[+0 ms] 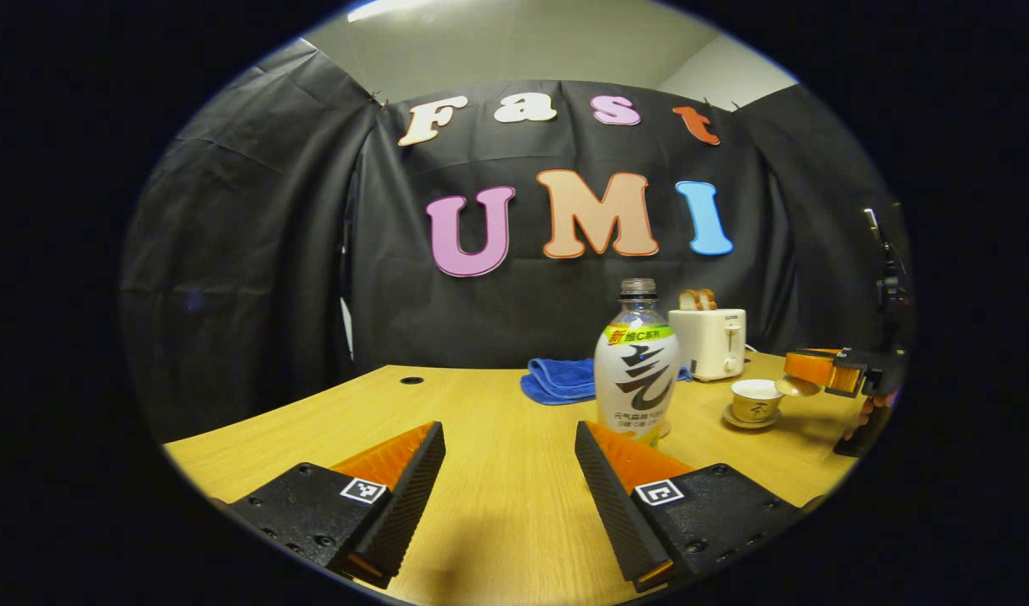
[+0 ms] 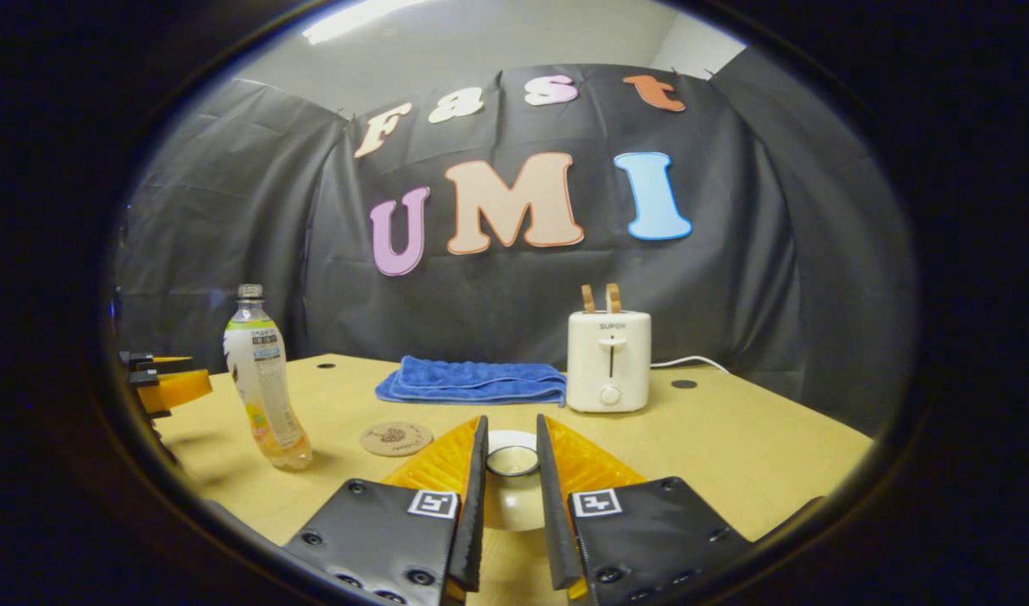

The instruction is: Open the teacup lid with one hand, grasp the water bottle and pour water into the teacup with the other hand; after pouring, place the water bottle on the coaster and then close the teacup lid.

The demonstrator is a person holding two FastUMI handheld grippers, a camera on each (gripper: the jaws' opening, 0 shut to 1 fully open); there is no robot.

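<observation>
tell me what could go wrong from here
1. The left gripper is open with the bottle ahead; a nudge from one finger could tip that tall bottle.
2. The right gripper holds the lid right beside the open teacup, so the tilted bottle may bump it while pouring.

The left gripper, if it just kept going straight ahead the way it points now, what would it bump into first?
Probably nothing on the table: the left gripper is open and aims past the bottle, which stands right of its line. Bare table lies ahead, then the black cloth wall. Depth is hard to judge in this view.
</observation>
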